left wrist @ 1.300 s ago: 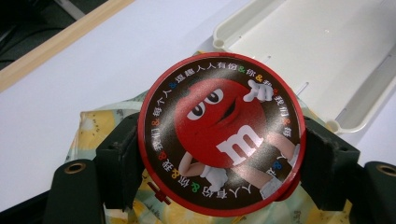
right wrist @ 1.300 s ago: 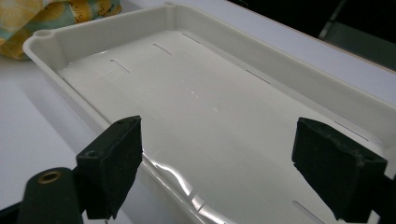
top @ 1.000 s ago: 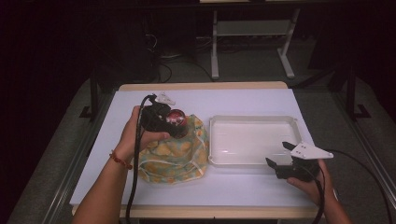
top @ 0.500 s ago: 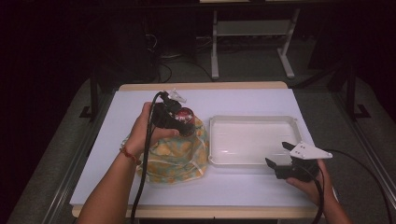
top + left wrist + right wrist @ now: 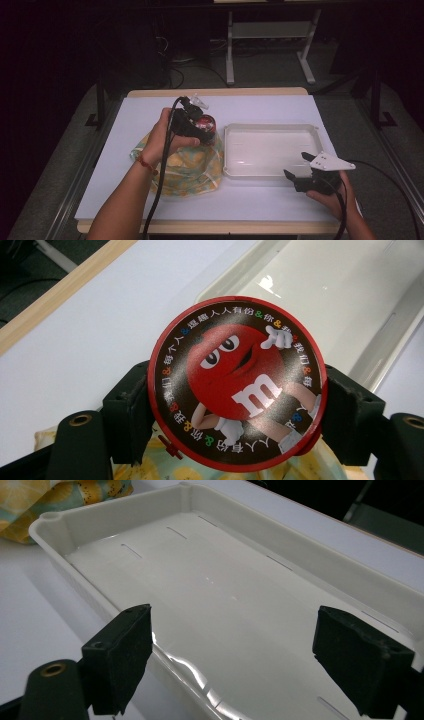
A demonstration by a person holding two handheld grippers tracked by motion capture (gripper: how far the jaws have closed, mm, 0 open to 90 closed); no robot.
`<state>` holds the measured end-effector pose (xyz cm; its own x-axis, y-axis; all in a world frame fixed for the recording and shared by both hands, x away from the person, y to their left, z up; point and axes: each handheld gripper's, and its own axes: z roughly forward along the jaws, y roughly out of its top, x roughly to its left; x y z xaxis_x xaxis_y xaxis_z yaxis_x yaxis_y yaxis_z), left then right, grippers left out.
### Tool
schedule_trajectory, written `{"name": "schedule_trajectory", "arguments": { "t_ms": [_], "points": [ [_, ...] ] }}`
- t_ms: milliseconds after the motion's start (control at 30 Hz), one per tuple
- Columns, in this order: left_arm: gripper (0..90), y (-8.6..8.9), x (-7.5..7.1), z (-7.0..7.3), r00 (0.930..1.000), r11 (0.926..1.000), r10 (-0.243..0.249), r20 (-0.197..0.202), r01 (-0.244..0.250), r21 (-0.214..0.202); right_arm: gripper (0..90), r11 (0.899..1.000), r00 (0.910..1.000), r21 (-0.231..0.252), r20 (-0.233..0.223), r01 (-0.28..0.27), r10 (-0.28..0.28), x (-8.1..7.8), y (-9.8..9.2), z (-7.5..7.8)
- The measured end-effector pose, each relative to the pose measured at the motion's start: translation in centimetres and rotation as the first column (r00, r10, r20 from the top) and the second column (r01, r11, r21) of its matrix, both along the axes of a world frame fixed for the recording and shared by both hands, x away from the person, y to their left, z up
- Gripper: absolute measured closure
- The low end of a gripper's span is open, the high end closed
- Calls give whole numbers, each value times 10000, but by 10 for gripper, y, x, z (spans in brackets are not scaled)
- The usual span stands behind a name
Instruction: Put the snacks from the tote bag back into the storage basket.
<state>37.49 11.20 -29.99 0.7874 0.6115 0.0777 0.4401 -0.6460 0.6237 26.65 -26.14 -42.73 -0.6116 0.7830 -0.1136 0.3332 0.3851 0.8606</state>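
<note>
My left gripper (image 5: 204, 129) is shut on a round red candy tin (image 5: 236, 384) whose lid shows a red cartoon candy figure; the two jaws press its left and right sides. In the high view the candy tin (image 5: 206, 123) hangs above the right part of a yellow and teal patterned bag (image 5: 187, 167), close to the left rim of a white plastic tray (image 5: 272, 129). My right gripper (image 5: 300, 170) stands open at the tray's near right corner, nothing between its jaws. In the right gripper view the empty tray (image 5: 150, 510) lies just beyond the spread jaws of that gripper (image 5: 250, 662).
The bag (image 5: 210, 472) shows beneath the tin in the left gripper view, with the tray (image 5: 380, 360) to its upper right. A small clear object (image 5: 198, 102) lies on the white table behind the left hand. Dark floor and metal stands surround the table.
My left gripper has carried the tin up off the bag and to the right, toward the tray. The right gripper has stayed where it was.
</note>
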Motion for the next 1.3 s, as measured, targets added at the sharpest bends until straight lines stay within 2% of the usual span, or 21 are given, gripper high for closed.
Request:
{"name": "schedule_trajectory", "arguments": {
  "t_ms": [267, 600, 1300],
  "points": [
    [254, -12, -1, 2, 9998, 9997, -212, -40, 212, 104, 156, 10000, 10000, 58, 23, 43, -43, 0, -1, 1],
    [255, -22, 2, -3, 9992, 9994, -358, -180, 358, -44, 156, 10000, 10000, 57, 68, 55, -56, 0, -2, 1],
    [255, -58, 6, -17, 9949, 9957, -907, -431, 915, 172, 157, 10000, 10000, 73, 38, 61, -62, 0, -2, 1]
  ]
}}
